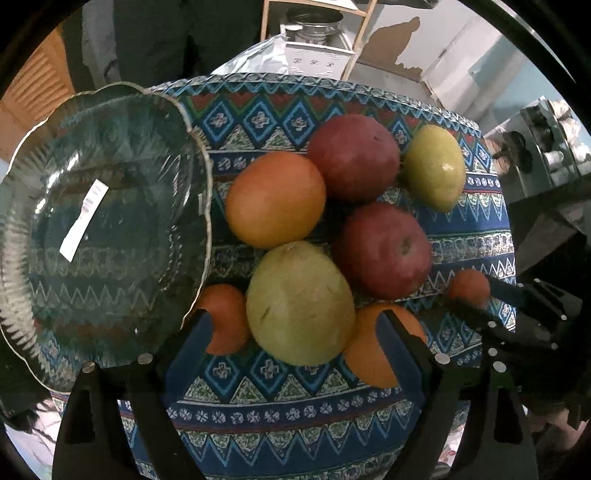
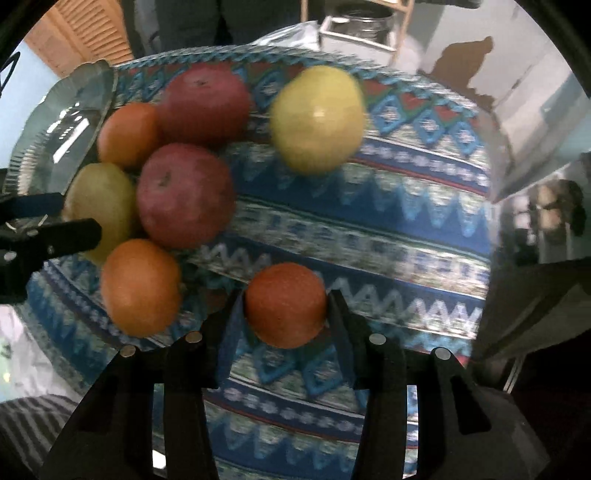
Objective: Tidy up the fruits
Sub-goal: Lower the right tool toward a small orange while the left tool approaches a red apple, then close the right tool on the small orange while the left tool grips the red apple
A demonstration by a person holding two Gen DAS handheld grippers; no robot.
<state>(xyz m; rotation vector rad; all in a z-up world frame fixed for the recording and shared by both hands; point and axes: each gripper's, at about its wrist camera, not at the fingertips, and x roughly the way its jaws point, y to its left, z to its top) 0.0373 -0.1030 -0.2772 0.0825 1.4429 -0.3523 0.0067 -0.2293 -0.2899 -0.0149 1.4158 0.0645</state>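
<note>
Fruit lies on a patterned blue cloth [image 1: 295, 417]. My left gripper [image 1: 295, 332] is open, its fingers on either side of a large green-yellow fruit [image 1: 299, 302]. Around it lie oranges [image 1: 275, 199] [image 1: 227, 317] [image 1: 373, 350], two red apples [image 1: 352, 157] [image 1: 382, 251] and a second green fruit [image 1: 434, 166]. An empty glass plate [image 1: 99, 229] sits at the left. My right gripper [image 2: 286, 310] is shut on a small reddish orange [image 2: 286, 304], also seen in the left wrist view [image 1: 469, 286]. The right wrist view is blurred.
The cloth [image 2: 388, 229] covers a small round table; its edges curve off on all sides. A wooden shelf with a metal pot [image 1: 314, 26] stands behind. A slatted wooden panel [image 1: 37, 88] is at the far left.
</note>
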